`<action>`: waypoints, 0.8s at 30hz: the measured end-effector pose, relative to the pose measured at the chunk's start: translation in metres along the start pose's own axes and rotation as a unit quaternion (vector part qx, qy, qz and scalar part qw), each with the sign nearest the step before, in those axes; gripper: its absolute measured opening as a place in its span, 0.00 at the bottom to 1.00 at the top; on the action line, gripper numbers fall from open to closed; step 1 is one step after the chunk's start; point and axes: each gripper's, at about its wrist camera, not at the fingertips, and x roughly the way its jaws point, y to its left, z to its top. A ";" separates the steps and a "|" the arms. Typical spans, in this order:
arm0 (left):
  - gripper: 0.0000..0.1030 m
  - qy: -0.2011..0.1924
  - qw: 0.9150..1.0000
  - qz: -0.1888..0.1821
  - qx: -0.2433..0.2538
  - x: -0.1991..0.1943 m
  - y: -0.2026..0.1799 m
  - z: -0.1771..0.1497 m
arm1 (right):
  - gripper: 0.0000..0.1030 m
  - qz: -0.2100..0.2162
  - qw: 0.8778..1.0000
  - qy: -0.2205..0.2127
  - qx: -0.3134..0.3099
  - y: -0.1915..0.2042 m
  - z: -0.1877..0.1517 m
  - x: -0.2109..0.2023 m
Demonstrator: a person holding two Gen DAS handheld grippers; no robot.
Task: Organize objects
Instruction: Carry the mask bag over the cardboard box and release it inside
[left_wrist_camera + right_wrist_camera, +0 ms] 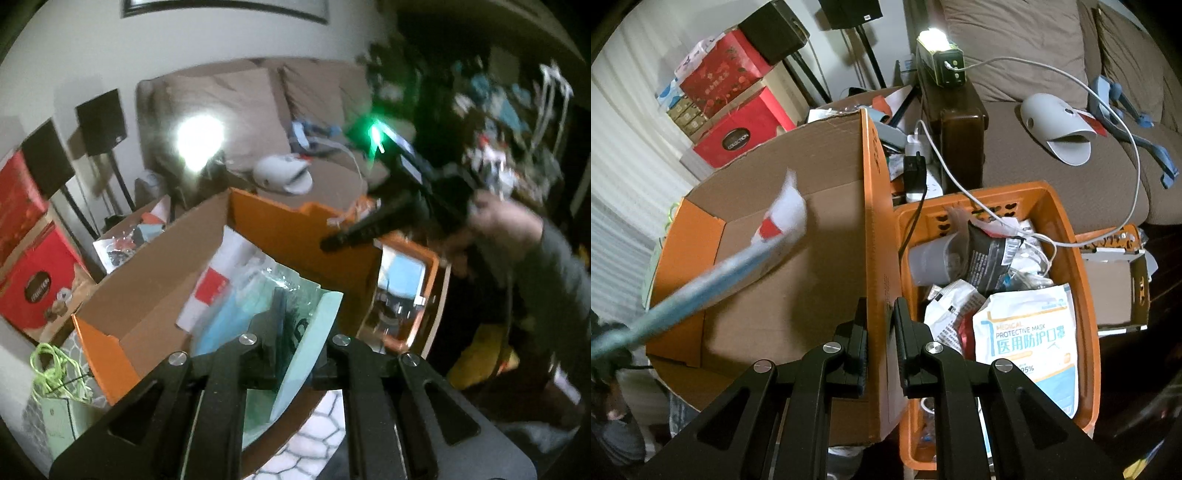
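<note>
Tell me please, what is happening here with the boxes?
A person is sorting things with two tools. The right hand-held gripper is shut on the side wall of the cardboard box, holding it beside the orange basket full of packets. The left hand-held gripper is shut on a flat packet and holds it over the open box. Nothing has been let go yet.

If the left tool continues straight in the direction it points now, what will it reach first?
Probably the inside of the open cardboard box. The left tool is shut on a flat plastic packet that leads over the box opening, so the packet would likely arrive before the tool itself. Blur makes depth uncertain.
</note>
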 end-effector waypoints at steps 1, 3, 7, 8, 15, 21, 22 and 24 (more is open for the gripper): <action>0.12 0.008 1.000 0.005 0.010 0.003 -0.003 -0.004 | 0.11 0.000 1.000 0.000 0.000 0.000 0.000 0.000; 0.23 0.023 0.999 0.031 0.022 0.009 -0.005 -0.012 | 0.11 0.000 1.000 0.000 0.001 0.000 0.000 0.000; 0.47 0.043 0.997 0.064 0.010 0.012 0.006 -0.028 | 0.11 0.000 1.000 0.000 0.000 0.000 0.000 0.000; 0.48 0.045 0.997 0.065 0.001 0.010 0.011 -0.032 | 0.11 0.000 1.000 0.000 0.000 0.000 0.000 0.000; 0.67 0.043 0.995 0.069 -0.051 -0.006 0.050 -0.047 | 0.11 0.002 1.000 0.001 0.004 -0.001 -0.002 0.000; 0.76 0.050 0.994 0.073 -0.070 -0.015 0.073 -0.054 | 0.12 0.000 1.000 0.003 0.006 -0.002 -0.001 0.000; 0.76 0.051 0.994 0.072 -0.071 -0.016 0.075 -0.054 | 0.12 0.000 1.000 0.002 0.005 -0.002 -0.001 0.000; 0.66 0.051 0.994 0.066 -0.075 -0.016 0.079 -0.054 | 0.12 -0.001 1.000 0.002 0.004 -0.002 -0.001 0.000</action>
